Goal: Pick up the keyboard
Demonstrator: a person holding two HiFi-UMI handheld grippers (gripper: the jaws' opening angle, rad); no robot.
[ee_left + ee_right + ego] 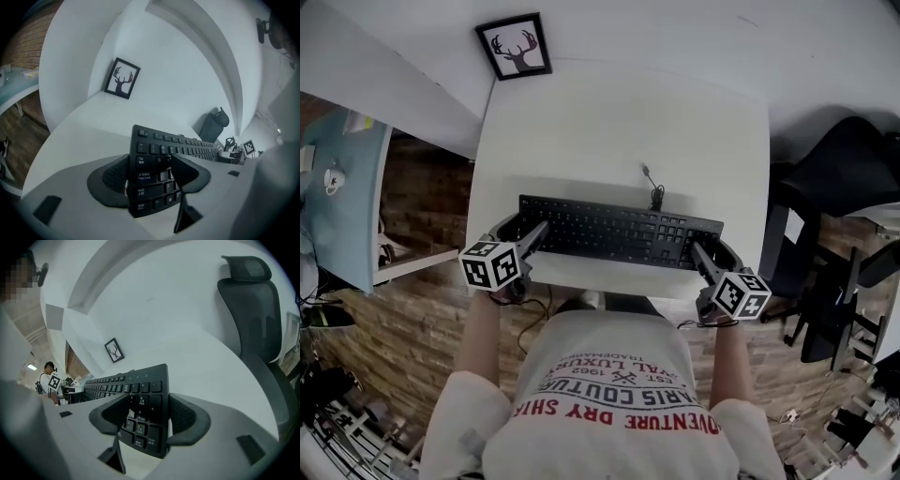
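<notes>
A black keyboard (619, 234) lies across the front part of the white table (619, 131), its cable (654, 187) running toward the back. My left gripper (523, 231) is shut on the keyboard's left end. In the left gripper view the keyboard (151, 149) sits edge-on between the jaws of that gripper (150, 177), with one pad (115, 176) under it and the other over the keys. My right gripper (714, 251) is shut on the right end; its view shows the number pad (149, 380) clamped in the gripper (145, 414). Whether the keyboard is off the table I cannot tell.
A framed deer picture (515, 46) leans on the wall at the table's back left corner. A black office chair (844, 169) stands right of the table, and a light blue desk (342, 187) to its left. The person's shirt (609, 394) fills the bottom of the head view.
</notes>
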